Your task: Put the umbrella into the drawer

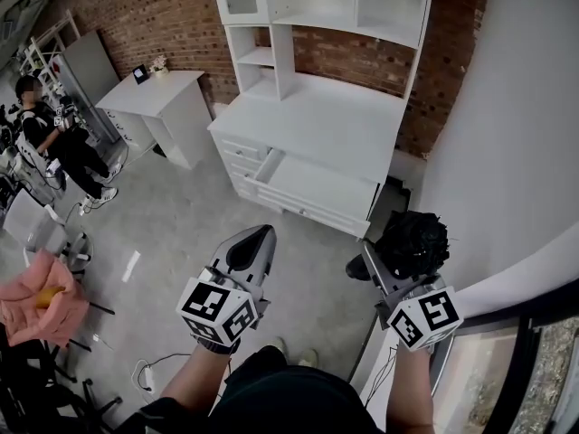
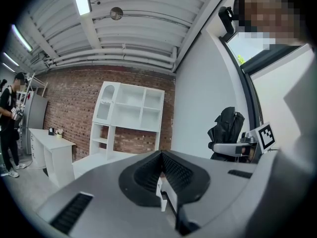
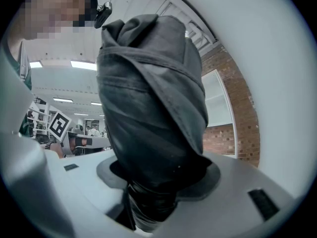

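Observation:
A black folded umbrella (image 1: 413, 240) stands upright in my right gripper (image 1: 369, 259), which is shut on its lower part. In the right gripper view the umbrella (image 3: 148, 108) fills the middle and hides the gap between the jaws. My left gripper (image 1: 266, 231) is level beside it, shut, with nothing between its pads (image 2: 171, 170). From the left gripper view the umbrella (image 2: 227, 128) shows at the right. Ahead is a white cabinet (image 1: 317, 116) with one drawer (image 1: 317, 188) pulled open; both grippers are well short of it.
A white wall (image 1: 516, 143) and a window ledge run close along the right. At the far left are a white desk (image 1: 154, 98) and a seated person (image 1: 50, 138). A pink cloth thing (image 1: 41, 301) and cables (image 1: 149, 364) lie at the lower left.

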The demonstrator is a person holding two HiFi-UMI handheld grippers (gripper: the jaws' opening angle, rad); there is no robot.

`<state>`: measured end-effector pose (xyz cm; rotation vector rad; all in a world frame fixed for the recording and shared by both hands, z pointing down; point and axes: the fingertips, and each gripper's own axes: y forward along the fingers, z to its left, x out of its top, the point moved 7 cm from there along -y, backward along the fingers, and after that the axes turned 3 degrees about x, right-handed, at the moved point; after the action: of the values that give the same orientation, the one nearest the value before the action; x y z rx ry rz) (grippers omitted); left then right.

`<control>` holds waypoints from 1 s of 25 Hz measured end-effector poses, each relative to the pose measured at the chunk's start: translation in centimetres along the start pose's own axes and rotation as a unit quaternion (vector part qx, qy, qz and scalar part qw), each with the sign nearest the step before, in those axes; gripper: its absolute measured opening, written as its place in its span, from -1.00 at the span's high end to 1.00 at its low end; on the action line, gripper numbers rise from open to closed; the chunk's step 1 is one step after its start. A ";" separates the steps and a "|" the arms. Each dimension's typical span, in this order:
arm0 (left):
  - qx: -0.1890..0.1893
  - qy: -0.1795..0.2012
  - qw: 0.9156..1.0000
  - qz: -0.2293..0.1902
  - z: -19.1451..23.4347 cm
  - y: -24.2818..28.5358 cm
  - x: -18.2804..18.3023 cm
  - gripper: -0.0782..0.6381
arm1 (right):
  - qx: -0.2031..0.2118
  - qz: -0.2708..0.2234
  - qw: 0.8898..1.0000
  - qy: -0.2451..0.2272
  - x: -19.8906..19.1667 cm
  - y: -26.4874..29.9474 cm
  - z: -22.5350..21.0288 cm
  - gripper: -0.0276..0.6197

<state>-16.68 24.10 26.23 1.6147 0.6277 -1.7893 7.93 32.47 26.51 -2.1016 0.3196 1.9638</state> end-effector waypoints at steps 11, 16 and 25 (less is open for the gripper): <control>-0.020 -0.005 1.000 0.004 1.1 4.0 -0.8 0.76 | -0.014 0.015 1.000 -0.002 -0.9 2.0 -1.9 0.23; -0.030 -0.007 1.000 0.006 3.3 7.9 -1.1 0.76 | -0.025 0.026 0.999 -0.003 -1.4 5.0 -3.8 0.23; -0.063 -0.003 0.998 0.017 8.1 16.5 -1.4 0.76 | -0.049 0.049 0.998 0.004 -2.5 12.5 -8.2 0.23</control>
<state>-10.11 7.28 29.80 1.5247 0.6926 -1.6953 11.46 17.94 29.18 -2.1945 0.3394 2.0658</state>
